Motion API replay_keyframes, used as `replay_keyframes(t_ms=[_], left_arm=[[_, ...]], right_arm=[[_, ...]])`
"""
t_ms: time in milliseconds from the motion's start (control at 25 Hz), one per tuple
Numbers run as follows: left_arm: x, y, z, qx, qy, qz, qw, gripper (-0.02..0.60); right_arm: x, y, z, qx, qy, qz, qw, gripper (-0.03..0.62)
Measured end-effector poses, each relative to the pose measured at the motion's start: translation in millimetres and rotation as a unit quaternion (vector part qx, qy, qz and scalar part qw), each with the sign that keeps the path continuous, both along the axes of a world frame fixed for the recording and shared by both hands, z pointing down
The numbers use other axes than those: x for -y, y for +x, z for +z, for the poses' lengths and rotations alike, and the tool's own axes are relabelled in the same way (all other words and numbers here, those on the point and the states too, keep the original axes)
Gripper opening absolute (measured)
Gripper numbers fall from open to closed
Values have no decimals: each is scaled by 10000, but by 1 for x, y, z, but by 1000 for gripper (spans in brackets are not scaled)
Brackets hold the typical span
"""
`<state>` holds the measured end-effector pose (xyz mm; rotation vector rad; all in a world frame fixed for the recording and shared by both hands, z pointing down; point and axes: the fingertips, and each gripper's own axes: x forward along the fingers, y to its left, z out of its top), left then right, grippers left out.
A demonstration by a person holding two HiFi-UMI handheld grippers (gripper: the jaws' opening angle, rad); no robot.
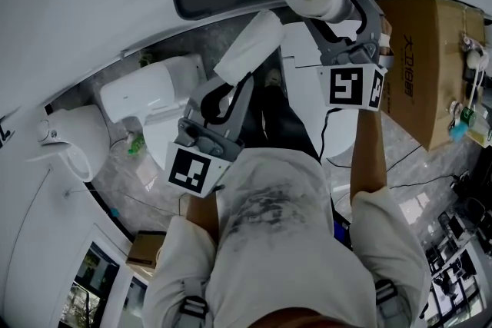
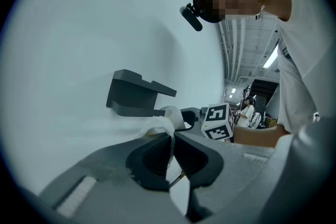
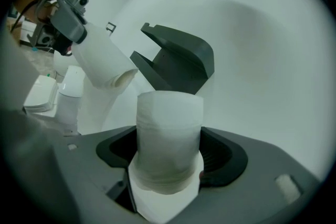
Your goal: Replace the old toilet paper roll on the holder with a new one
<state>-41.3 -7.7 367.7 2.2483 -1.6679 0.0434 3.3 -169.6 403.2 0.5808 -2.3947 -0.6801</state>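
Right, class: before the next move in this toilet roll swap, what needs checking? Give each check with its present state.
1. Right gripper firm on the right roll: ok, a jaw on each side.
2. Left gripper firm on the left roll: ok, jaws pinch its wall.
3. Holder free of any roll: ok, it looks empty.
4. Right roll seated in holder: not ok, it is outside, close below.
5. Left roll clear of holder: ok, off to the side.
6. Which roll is new: cannot tell.
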Motion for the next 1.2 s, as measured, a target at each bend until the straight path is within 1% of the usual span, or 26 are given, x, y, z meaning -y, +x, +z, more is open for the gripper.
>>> replay_keyframes(t_ms=[280, 600, 920, 1200], left_arm=[[-3, -5, -2, -13, 23, -35, 10000, 12], [-11, -15, -1, -40, 10, -65, 10000, 12], [-17, -24, 1, -85, 32, -79, 9999, 12], [-19, -32, 1, -114, 26, -20, 9999, 12]], right_arm=[[-4, -8, -6, -379, 487, -60, 9981, 364], [-12, -21, -14, -719, 1057, -81, 9918, 364], [-21, -29, -16, -834, 1297, -60, 9880, 364], [-24, -33, -21, -1150, 1729, 40, 9782, 365]])
